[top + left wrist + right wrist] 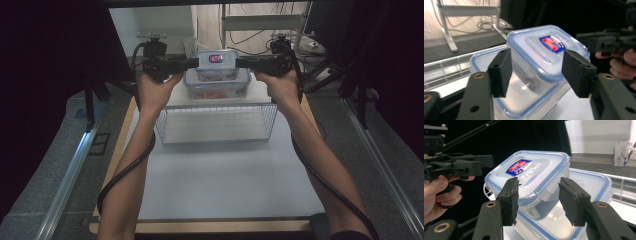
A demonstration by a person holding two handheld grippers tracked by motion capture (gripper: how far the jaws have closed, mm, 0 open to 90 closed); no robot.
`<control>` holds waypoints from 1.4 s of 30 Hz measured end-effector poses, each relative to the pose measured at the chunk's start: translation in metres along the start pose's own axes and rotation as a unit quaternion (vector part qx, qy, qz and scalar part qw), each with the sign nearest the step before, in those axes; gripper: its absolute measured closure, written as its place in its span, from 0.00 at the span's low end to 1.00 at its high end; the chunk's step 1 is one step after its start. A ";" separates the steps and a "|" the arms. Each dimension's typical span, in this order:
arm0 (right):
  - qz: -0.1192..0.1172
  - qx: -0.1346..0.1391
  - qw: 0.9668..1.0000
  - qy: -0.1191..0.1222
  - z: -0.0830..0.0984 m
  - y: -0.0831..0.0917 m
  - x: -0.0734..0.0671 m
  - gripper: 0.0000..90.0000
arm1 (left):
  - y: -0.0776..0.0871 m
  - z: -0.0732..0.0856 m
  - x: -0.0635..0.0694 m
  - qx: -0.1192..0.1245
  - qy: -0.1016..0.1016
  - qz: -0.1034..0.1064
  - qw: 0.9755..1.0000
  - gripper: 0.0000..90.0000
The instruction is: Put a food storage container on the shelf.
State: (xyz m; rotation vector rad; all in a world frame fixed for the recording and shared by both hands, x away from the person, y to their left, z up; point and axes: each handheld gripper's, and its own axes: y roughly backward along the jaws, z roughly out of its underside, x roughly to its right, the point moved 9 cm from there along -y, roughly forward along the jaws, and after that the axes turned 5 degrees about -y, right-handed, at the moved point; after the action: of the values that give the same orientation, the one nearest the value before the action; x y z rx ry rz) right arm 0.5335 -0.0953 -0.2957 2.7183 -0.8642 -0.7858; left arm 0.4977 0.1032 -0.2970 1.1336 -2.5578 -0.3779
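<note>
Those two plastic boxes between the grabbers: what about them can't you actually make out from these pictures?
- Grip: in both gripper views the jaws flank the small box; whether the pads press on it cannot be told.
- Contents of the large box: reddish blur in the high view, too small; the small box covers part of it.
- Label wording: blurred in the right gripper view.
- Wire basket: its far side is hidden by the boxes in the high view.

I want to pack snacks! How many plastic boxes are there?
2. A small box with a red label sits on top of a bigger box. Both stand on the shelf behind the wire basket.
</note>
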 end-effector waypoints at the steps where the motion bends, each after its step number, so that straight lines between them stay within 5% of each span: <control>1: 0.000 0.000 1.000 0.000 0.000 0.000 0.000 0.56 | 0.000 0.000 0.000 0.000 0.000 0.000 1.000 0.52; 5: 0.019 0.004 0.999 0.030 0.004 0.011 0.002 0.60 | 0.009 0.011 0.011 0.002 -0.033 0.005 0.999 0.65; 9: 0.024 -0.002 0.998 0.053 0.011 0.017 -0.001 0.76 | 0.008 0.022 0.021 -0.013 -0.060 0.008 0.998 0.79; 15: 0.029 -0.037 0.993 0.107 0.033 0.009 -0.013 0.94 | -0.004 0.033 0.030 -0.032 -0.076 0.013 0.997 0.94; 18: 0.030 -0.047 0.991 0.120 0.038 0.003 -0.015 0.96 | -0.011 0.036 0.030 -0.038 -0.072 0.012 0.997 0.94; 32: 0.034 -0.044 0.993 0.102 0.035 -0.008 -0.008 0.96 | -0.024 0.034 0.023 -0.038 -0.051 0.017 0.998 0.93; 42: 0.024 -0.042 0.993 0.112 0.048 -0.002 -0.013 0.77 | -0.013 0.043 0.038 -0.039 -0.103 0.005 0.994 0.68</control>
State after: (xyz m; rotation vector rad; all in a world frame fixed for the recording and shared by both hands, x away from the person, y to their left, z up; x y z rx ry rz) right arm 0.4998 -0.0868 -0.3307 2.6373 -0.8232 -0.4845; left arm 0.4651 0.0710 -0.3338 1.1042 -2.6962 -0.6174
